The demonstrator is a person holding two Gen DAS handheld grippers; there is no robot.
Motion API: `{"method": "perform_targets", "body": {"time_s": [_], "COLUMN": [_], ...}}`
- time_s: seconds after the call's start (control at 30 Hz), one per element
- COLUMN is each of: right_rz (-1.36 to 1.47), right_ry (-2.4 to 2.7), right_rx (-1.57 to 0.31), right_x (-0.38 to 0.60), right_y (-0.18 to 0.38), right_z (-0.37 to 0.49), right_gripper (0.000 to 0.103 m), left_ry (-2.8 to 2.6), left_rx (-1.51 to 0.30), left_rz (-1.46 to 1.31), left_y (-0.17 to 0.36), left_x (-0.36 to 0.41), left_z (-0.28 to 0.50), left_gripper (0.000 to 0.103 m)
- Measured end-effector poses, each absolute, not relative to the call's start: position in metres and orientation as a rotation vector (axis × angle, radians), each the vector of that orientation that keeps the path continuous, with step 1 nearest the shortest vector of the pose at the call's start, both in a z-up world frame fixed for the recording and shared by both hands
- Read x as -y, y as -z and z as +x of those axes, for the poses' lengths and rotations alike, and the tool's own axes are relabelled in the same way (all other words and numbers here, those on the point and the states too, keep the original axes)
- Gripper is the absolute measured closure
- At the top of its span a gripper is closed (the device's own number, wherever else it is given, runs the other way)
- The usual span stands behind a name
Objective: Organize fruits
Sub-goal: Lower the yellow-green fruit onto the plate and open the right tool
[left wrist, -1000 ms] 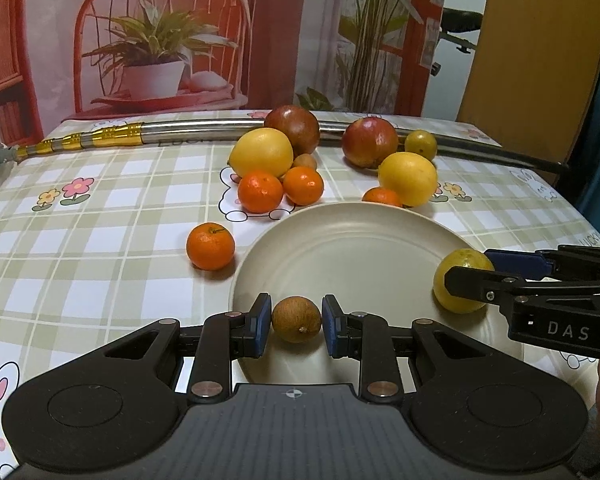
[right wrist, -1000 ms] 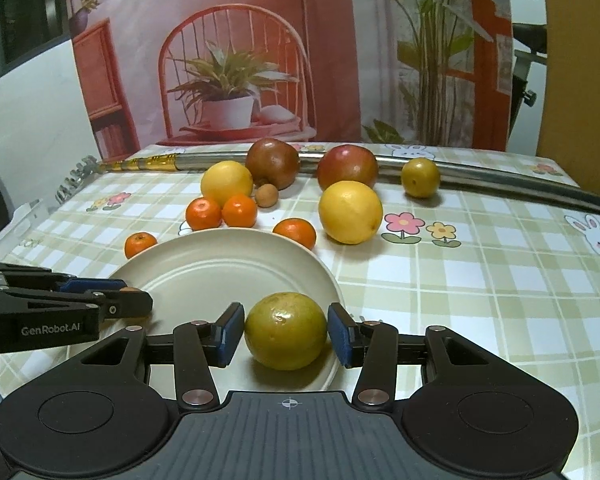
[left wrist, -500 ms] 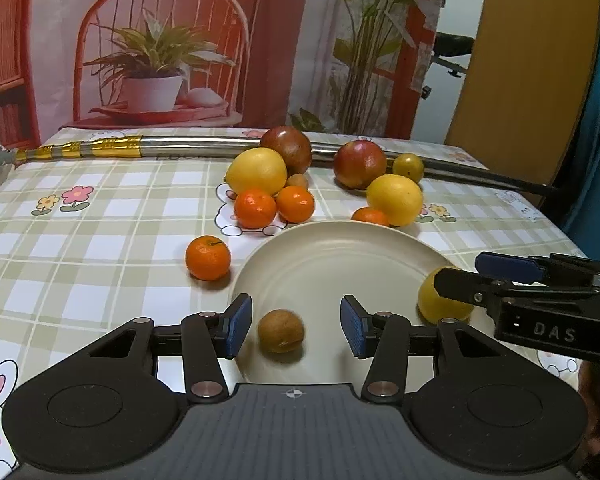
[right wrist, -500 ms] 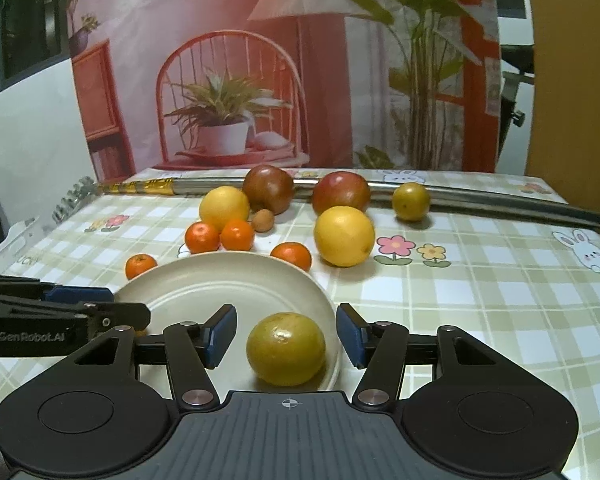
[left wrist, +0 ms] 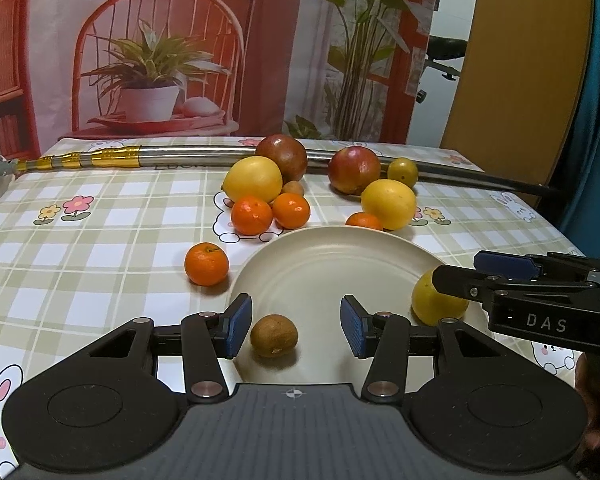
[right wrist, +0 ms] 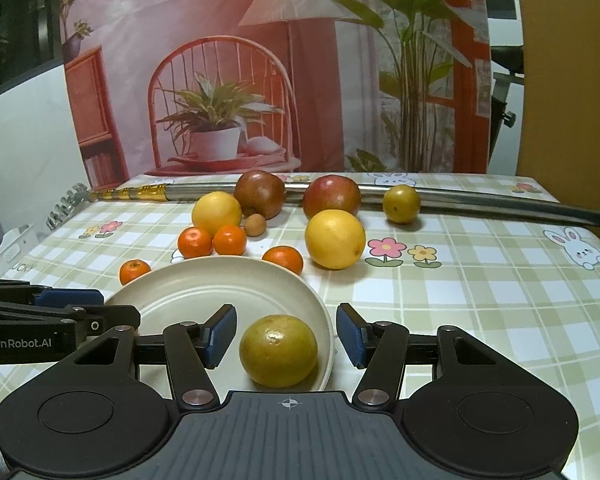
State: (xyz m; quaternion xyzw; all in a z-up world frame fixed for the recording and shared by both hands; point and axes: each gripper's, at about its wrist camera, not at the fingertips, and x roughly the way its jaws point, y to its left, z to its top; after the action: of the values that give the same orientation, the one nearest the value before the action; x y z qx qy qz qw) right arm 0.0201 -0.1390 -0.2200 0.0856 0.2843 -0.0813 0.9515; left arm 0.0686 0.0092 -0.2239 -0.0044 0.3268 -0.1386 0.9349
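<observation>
Cream plate (left wrist: 332,248) lies ahead of us. Our left gripper (left wrist: 296,326) is released, a small brown fruit (left wrist: 274,335) lying loose between its fingers. Our right gripper (right wrist: 286,338) is released around a yellow-green fruit (right wrist: 278,351) on the plate's rim.

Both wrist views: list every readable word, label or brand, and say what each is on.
"DAS": side of the right gripper, seen in the left wrist view.
"GenRobot.AI": side of the left gripper, seen in the right wrist view.
Faint lettering on the metal pole and on the tablecloth edge: too blurred to read.
</observation>
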Motion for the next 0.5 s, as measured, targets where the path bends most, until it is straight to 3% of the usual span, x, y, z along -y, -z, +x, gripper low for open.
{"method": "perform_targets", "body": {"time_s": [0.5], "right_rz": [0.208], "right_ry": [0.137], "right_rx": [-0.554], "right_x": [0.148], "right_y": [0.2142], "right_z": [0.0182], "right_gripper": [0.049], "left_ry": [0.251], "left_rx": [-0.652], "left_rz": [-0.014], "left_y": [0.2143], "left_x": [-0.0189], "left_z": [0.0716], "left_gripper": [0.052]}}
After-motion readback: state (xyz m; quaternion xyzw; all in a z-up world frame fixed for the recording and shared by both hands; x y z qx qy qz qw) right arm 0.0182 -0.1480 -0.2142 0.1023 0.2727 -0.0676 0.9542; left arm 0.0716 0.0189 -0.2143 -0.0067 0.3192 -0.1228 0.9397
